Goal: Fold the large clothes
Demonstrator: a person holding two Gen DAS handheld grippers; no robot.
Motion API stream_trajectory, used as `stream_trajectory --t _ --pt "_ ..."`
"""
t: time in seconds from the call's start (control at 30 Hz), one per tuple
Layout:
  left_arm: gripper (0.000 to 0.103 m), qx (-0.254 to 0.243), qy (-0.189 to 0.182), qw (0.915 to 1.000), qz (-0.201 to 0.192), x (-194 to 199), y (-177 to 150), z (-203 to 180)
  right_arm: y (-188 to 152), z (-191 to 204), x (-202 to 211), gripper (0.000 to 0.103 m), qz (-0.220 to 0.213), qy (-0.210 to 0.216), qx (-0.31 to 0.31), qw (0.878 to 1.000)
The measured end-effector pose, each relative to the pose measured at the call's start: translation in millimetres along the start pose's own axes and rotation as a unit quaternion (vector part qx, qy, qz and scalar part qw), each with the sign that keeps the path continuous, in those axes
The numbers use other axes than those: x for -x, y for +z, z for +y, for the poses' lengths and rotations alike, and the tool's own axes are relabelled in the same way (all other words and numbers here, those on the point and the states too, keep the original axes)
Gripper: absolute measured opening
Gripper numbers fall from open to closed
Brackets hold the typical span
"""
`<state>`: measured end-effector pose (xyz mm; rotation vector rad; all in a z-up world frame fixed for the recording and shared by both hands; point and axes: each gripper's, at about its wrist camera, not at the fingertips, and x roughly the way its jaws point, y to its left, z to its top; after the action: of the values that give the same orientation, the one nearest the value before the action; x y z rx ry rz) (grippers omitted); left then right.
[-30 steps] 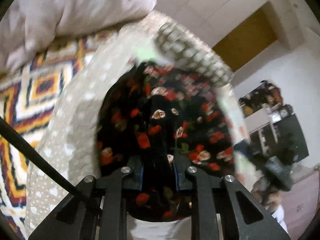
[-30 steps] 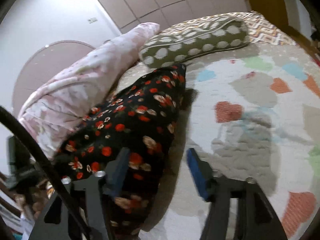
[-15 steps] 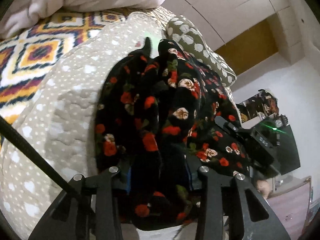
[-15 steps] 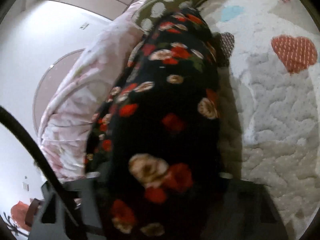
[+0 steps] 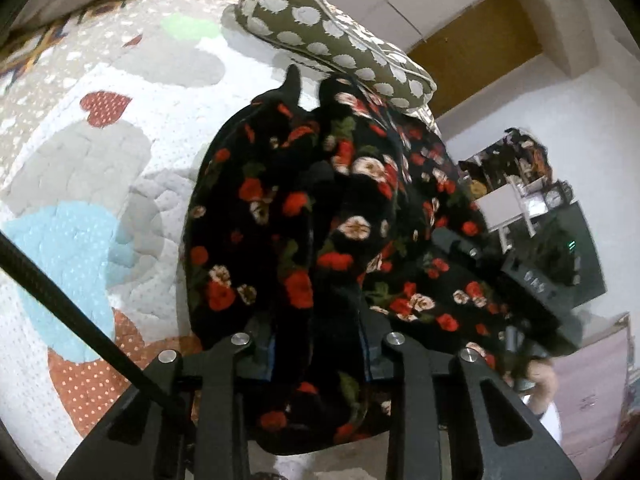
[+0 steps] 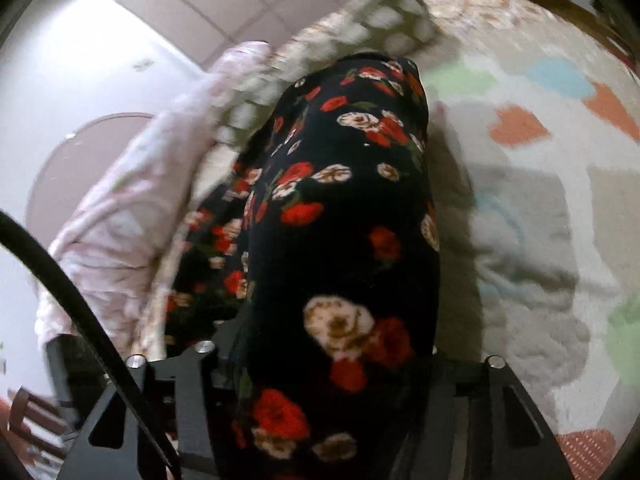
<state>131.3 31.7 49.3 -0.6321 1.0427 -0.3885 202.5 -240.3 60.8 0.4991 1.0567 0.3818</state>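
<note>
Since half a second ago the left view has swung off the zigzag blanket, so more of the quilt with its heart patches now shows, and the right view has pulled back, so the garment fills less of it. Quilt covers the bed in both views: white dotted ground, grey, blue, green and orange hearts. Garment is black with red and cream flowers, bunched lengthwise on the quilt and raised at the near end where both claws hold it; its far end reaches the pillow. Pillow is olive with white spots, lying across the head of the bed, touching the garment's far tip; blurred in the right view. Pink blanket is rolled up left of the garment in the right view, just beside it. Left gripper is clenched on a thick fold of the garment, cloth bulging out between and below the fingers. Right gripper is buried under the cloth, fingers hidden; garment drapes over it and it looks to be grasping the fabric, though the pads cannot be seen. Right gripper also shows in the left view, at the garment's right edge, with a bit of the hand below it. Black cable crosses the lower left.
</note>
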Motion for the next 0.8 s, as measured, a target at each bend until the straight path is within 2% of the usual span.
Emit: stream_trajectory --t 0.13,0.27,0.37,0.43,0.47,0.5,0.53,0.57,0.67,0.73,0.8 --pt "0.027 0.012 -0.003 0.9999 0.002 6.6 4.3 10.2 -2.5 5.4 16.1 0.067 -0.006 0.006 0.001 1.000" --pt "0.027 0.020 -0.004 0.9998 -0.006 13.7 3.4 17.7 -6.4 36.5 51.7 0.071 -0.027 -0.064 0.087 0.994" --pt "0.027 0.034 -0.023 0.9992 -0.003 18.1 0.9 25.0 -8.8 59.4 80.6 0.078 -0.086 -0.122 0.130 0.980" --pt "0.029 0.030 -0.020 0.9993 -0.005 24.9 -2.4 25.5 -9.1 70.0 92.8 0.077 -0.118 -0.131 0.136 0.975" --pt "0.030 0.028 -0.020 0.9994 -0.006 27.1 -2.8 25.2 -8.5 79.2 94.1 0.073 -0.128 -0.128 0.143 0.973" --pt "0.030 0.028 -0.022 0.9993 -0.008 31.0 -3.7 25.9 -8.0 88.2 89.2 0.046 -0.122 -0.118 0.155 0.973" --pt "0.031 0.029 -0.025 0.9992 -0.009 36.1 -4.9 26.7 -8.0 95.1 82.6 0.010 -0.113 -0.108 0.161 0.975" --pt "0.031 0.028 -0.025 0.9993 -0.010 39.0 -4.4 27.3 -7.0 103.3 66.1 0.003 -0.087 -0.088 0.161 0.979" --pt "0.031 0.013 -0.011 0.9996 -0.023 61.4 -9.0 28.3 -5.9 116.6 18.4 0.002 -0.039 -0.069 0.160 0.984" --pt "0.032 -0.003 0.013 0.9991 -0.039 85.2 -17.5 30.1 -7.5 122.1 -12.0 0.002 -0.012 -0.062 0.156 0.986" --pt "0.038 -0.014 0.030 0.9980 -0.054 103.1 -26.8 35.7 -13.3 126.3 -43.5 0.002 0.019 -0.035 0.152 0.988"
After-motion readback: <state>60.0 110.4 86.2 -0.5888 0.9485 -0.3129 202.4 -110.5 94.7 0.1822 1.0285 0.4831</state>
